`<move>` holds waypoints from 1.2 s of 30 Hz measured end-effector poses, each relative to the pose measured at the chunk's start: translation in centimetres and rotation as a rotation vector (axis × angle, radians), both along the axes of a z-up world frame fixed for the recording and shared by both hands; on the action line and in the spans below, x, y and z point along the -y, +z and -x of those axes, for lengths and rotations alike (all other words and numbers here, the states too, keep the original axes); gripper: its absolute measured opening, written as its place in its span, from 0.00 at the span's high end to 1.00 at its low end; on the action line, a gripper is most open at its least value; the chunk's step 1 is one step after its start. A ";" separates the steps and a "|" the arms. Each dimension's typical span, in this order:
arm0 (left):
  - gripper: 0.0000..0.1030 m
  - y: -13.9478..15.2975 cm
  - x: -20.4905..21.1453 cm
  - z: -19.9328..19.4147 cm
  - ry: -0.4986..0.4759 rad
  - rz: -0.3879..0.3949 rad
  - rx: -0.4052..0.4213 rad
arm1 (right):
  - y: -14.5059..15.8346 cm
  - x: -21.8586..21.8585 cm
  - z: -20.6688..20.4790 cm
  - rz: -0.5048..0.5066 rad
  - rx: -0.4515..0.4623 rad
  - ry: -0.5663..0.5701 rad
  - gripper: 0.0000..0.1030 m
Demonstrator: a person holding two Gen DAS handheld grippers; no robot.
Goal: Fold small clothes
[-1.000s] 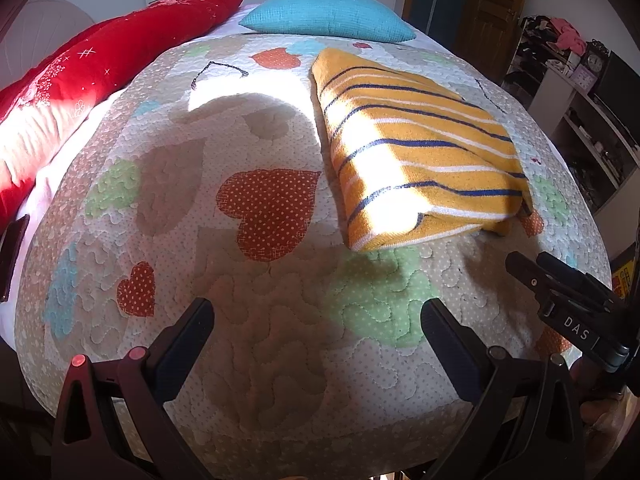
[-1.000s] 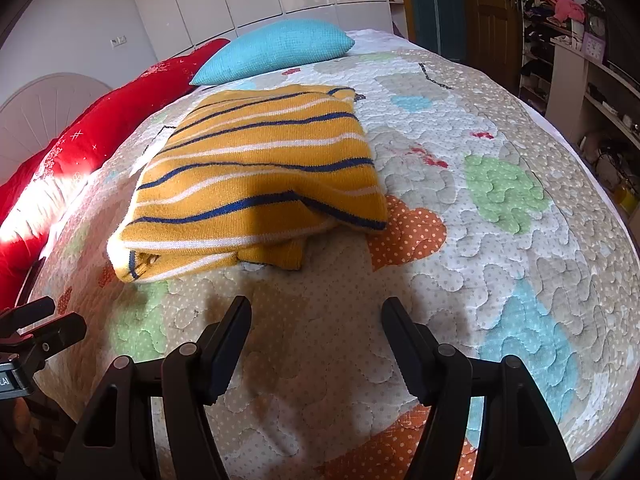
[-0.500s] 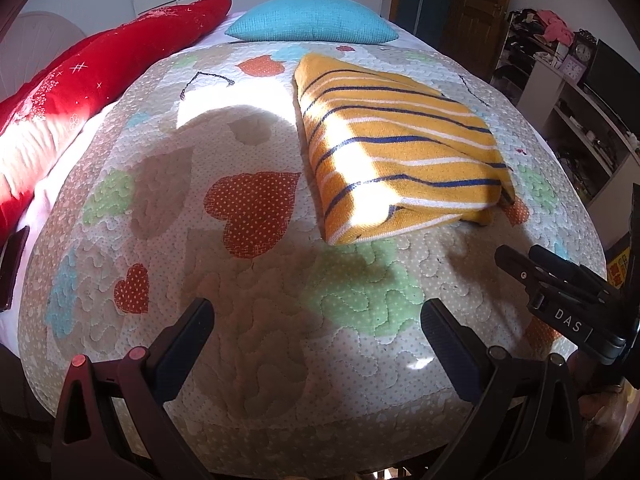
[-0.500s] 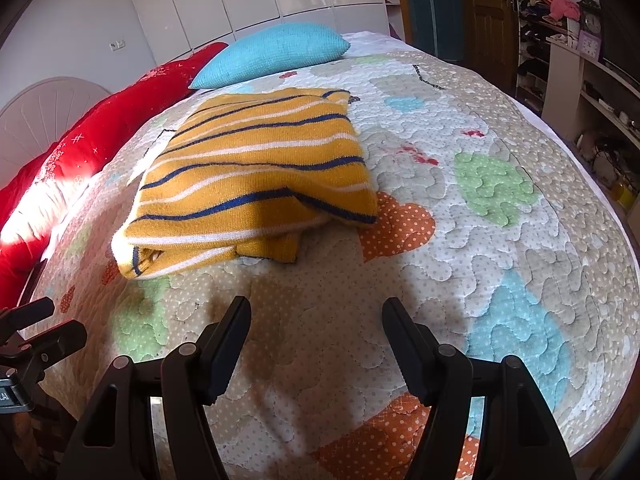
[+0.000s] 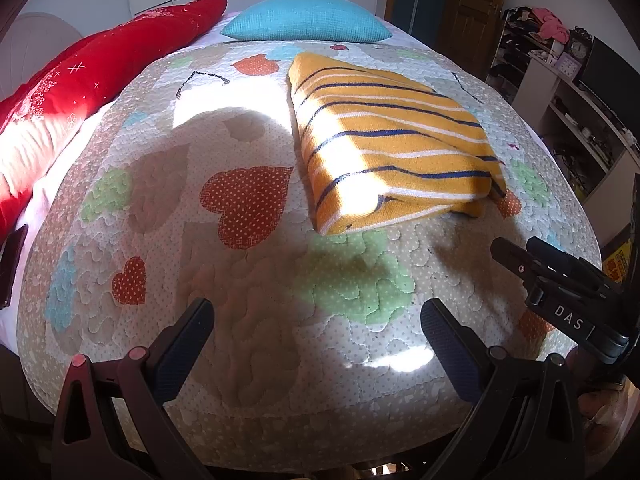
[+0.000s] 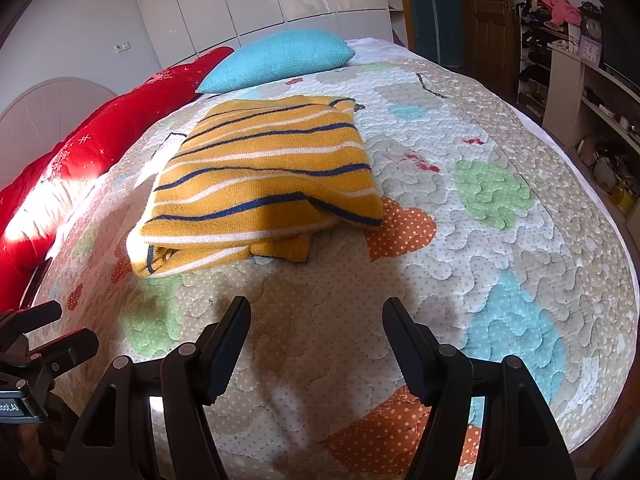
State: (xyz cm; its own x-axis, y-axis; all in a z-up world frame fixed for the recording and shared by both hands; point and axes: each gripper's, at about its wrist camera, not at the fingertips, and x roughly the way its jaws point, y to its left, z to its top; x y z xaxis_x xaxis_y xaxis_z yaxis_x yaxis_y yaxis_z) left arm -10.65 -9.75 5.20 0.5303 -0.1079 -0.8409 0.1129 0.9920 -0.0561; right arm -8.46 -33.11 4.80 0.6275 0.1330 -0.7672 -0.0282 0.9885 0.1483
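Both tongs spread, holding nothing.
Only my right (image 6: pixel 316 330) view shows the folded sweater's (image 6: pixel 260 184) tucked underlayer; left tongs (image 5: pixel 318 328) hover off the quilt's (image 5: pixel 248 344) near edge.

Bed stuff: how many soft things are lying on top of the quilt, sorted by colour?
Yellow striped: 1, the folded sweater.
Blue: 1, the pillow.
Red: 1, the long cushion.
Total: 3, all lying on the quilt. Both tools, left tool and right tool, are open and hold nothing.

Yellow striped garment (image 5: pixel 392 152), folded, flat on quilt (image 5: pixel 256 320)
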 end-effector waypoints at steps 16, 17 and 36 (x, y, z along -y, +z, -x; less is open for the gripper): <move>0.00 -0.9 0.0 -0.6 0.001 0.013 -0.029 | 0.1 -0.7 -0.3 0.035 0.010 0.022 0.28; 0.00 -1.0 -0.1 -0.6 0.000 0.018 -0.033 | 0.1 -0.8 -0.3 0.039 0.011 0.024 0.28; 0.00 -1.8 -0.5 -1.2 0.011 0.044 -0.066 | 0.3 -1.7 -0.8 0.077 0.011 0.049 0.26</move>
State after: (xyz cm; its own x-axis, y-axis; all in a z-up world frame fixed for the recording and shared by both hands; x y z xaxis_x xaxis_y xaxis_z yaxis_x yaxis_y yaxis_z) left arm -9.50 -9.23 3.44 0.4749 -0.1402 -0.8688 0.0968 0.9896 -0.1068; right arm -7.66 -31.41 5.12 0.6302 0.1048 -0.7694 -0.0782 0.9944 0.0714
